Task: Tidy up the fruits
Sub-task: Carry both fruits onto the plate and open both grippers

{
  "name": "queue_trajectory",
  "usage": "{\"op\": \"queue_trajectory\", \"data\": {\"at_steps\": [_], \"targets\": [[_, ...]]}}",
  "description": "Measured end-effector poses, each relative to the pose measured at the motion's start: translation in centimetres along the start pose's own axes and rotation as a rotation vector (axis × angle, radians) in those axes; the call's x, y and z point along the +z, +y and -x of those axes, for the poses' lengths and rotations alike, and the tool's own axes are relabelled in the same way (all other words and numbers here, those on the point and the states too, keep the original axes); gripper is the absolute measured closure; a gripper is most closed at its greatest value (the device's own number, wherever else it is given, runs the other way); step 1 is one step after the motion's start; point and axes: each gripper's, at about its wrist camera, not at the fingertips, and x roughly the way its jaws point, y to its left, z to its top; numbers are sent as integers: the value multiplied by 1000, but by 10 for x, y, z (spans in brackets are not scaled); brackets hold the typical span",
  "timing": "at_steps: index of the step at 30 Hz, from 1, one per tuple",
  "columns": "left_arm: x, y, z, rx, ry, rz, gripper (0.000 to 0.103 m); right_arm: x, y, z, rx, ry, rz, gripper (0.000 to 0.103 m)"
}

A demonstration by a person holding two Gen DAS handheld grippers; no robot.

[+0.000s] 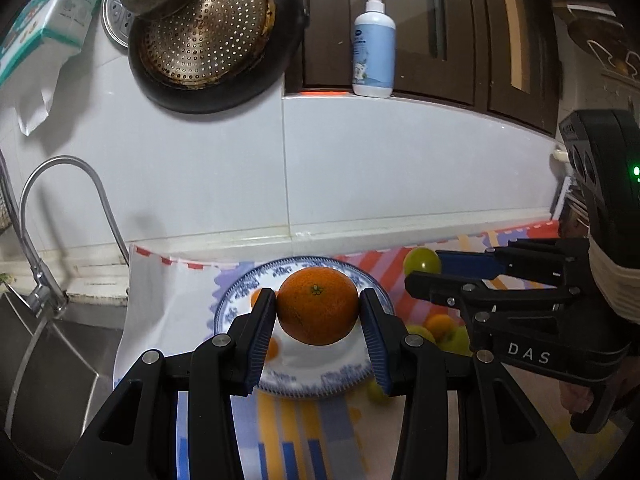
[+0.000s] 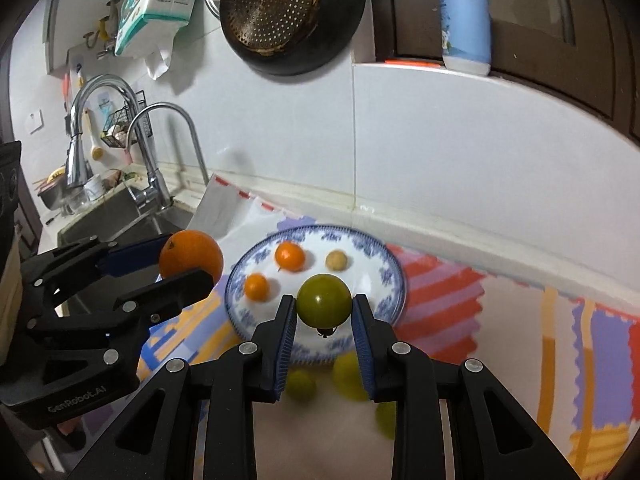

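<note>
Kitchen counter under a white tiled wall, covered by a striped, multicoloured mat; a steel sink with two curved faucets bounds the left side, and the wall closes the back, leaving bare mat to the right of the plate. A dark pan hangs on the wall above, a pump bottle stands on the ledge. One blue-and-white plate sits on the mat near the wall; on it lie three small fruits: two orange, one pale tan. Left gripper is closed on one large orange, held above the plate's left side, stem end facing the camera. Right gripper is clamped on one green round fruit over the plate's near rim, stem pointing down. Both fruits are round, no long axis. At least three yellow-green fruits lie blurred on the mat just in front of the plate.
</note>
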Motion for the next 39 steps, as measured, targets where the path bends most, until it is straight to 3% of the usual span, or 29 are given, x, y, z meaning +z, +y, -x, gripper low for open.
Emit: {"op": "queue_trajectory", "data": {"at_steps": [10,23,31,39], "targets": [[11,12,-43,22,39,2,60,30,-14,-51,29,60,28,74],[-7,24,-108,7,196,28,60,32,-32,-131,45,253,61,74],[-15,24,-128,-6,255,10,60,29,-30,-157,61,336,122,74],[-15,25,-129,-6,263,3,60,27,-32,-167,71,357,121,74]]}}
